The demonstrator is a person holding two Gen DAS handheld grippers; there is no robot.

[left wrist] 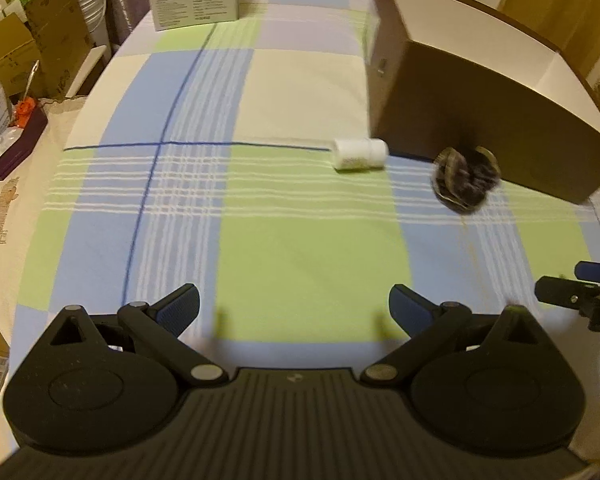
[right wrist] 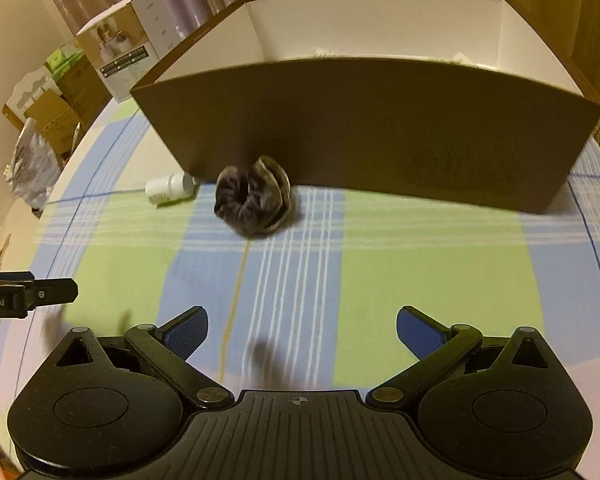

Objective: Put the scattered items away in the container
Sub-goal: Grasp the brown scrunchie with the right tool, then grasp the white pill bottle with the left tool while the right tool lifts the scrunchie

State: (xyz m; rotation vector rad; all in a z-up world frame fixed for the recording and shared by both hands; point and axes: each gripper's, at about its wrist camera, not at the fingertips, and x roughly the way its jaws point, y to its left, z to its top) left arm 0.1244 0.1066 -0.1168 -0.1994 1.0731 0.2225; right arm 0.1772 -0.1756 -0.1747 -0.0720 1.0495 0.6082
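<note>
1. We found both tools released and empty: the left tool [left wrist: 294,312] and the right tool [right wrist: 302,332] hovered over the checked cloth [left wrist: 300,248] near the desk's front edge.
2. We noted the dark scrunchie [right wrist: 252,200] lying on the cloth, touching or just beside the brown box [right wrist: 364,128]'s front wall.
3. We noted the white bottle [left wrist: 360,153] on its side near the box's left front corner.
4. We judged both items still to be tidied; the box contents were mostly hidden.
</note>
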